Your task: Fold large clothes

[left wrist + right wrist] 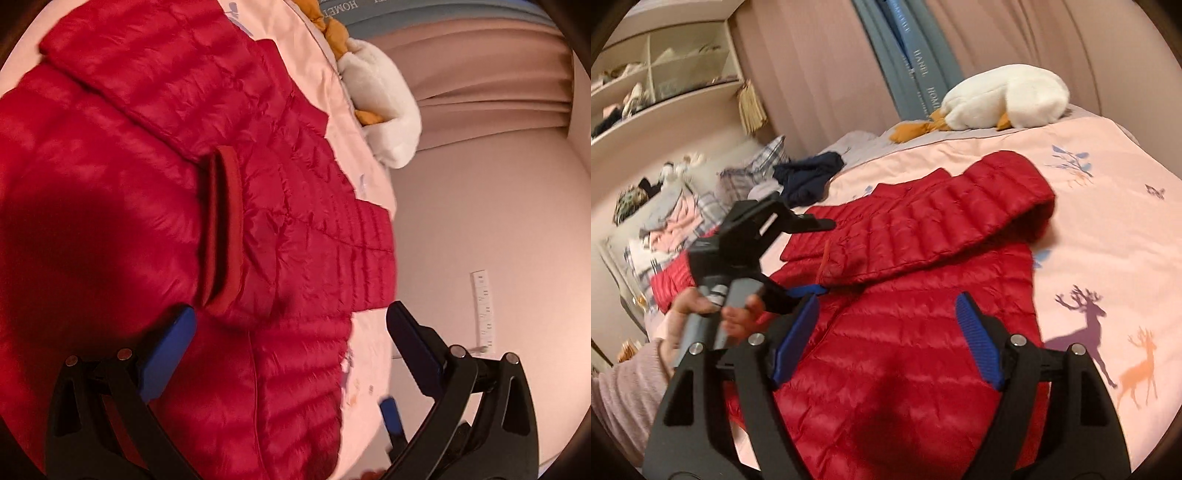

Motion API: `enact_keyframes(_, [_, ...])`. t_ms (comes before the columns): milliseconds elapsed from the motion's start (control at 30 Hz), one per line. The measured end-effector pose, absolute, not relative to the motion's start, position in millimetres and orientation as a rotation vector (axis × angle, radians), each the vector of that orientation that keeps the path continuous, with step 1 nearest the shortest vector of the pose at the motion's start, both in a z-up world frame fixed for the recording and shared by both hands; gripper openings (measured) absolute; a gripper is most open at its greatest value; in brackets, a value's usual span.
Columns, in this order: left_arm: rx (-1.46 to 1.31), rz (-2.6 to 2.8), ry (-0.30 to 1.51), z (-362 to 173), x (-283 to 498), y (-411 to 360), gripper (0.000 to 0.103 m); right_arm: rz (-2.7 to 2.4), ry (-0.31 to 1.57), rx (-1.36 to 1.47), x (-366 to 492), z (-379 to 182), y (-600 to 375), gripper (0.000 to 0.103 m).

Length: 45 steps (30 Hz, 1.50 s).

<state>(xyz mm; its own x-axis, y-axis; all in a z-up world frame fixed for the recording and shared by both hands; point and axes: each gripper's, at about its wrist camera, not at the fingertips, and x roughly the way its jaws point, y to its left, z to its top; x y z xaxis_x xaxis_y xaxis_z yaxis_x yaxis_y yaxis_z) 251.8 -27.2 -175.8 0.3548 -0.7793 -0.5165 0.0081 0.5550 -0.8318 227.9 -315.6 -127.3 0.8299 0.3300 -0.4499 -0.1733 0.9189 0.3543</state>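
left gripper [291,317] spread wide, blue pads apart, nothing between them — hovering just over the red puffer jacket [155,206]. ribbed cuff [223,229] of a sleeve lying directly ahead of the left-hand pad, close, not touching. sleeve folded across the body already, by the look of it.

right gripper [888,317] also wide apart, empty, poised above the lower body of the jacket [905,332]. left gripper visible from this side too [798,258], held in the left hand [701,321], low over the jacket's left edge where the folded sleeve ends.

key relation: jacket's long axis running away from both grippers, hem nearest, hood [1008,188] farthest. cuff and sleeve on the left side, so left gripper nearer to that. right side panel of the jacket just beyond the right pad — right gripper the nearer for that edge. judged next: either a pinch at the near hem to fold lengthwise toward the hood, or the opposite side brought in; cannot tell which. slippery quilted shell, likely to slide and puff back.

surface: pink bedspread [1108,229] with deer print, soft, some give expected under a press. white plush goose [1004,96] at the far edge, well clear of the jacket. dark navy garment [809,173] bunched beyond the far-left corner, plaid pillows [757,166] near it.

room: pink curtains [820,66], blue drape between them, open shelving [665,66] at upper left. some motion blur in both views.
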Motion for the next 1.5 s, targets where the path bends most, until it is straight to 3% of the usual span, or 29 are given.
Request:
enact_keyframes(167, [-0.853,-0.569,1.097,-182,263,-41,0.102,0.254,0.516,0.348,219,-129,-333,0.078])
enact_keyframes(233, [-0.859,-0.552,1.081,-182,266,-41,0.096,0.237,0.515,0.350,216,-131,-338,0.078])
enact_keyframes(333, [-0.813,-0.485,1.067,-180,264,-39,0.069,0.222,0.524,0.369,212,-136,-345,0.078])
enact_keyframes(400, [-0.770,-0.457,1.080,-180,267,-40,0.040,0.213,0.533,0.379,210,-140,-349,0.078])
enact_keyframes(467, [-0.715,-0.441,1.089,-178,270,-42,0.020,0.209,0.535,0.380,207,-140,-350,0.078])
enact_keyframes(500, [-0.676,-0.429,1.080,-173,271,-43,0.017,0.206,0.531,0.378,206,-140,-351,0.078])
enact_keyframes(800, [-0.497,-0.378,0.808,-56,287,-22,0.014,0.191,0.517,0.385,202,-139,-359,0.078])
enact_keyframes(933, [-0.482,-0.308,0.753,-33,292,9,0.014,0.194,0.519,0.389,202,-141,-360,0.078])
enact_keyframes(1467, [-0.455,-0.102,0.943,-126,320,70,0.015,0.181,0.559,0.342,217,-141,-348,0.078])
enact_keyframes(1500, [-0.463,-0.098,0.944,-128,320,74,0.019,0.180,0.561,0.331,219,-140,-347,0.078])
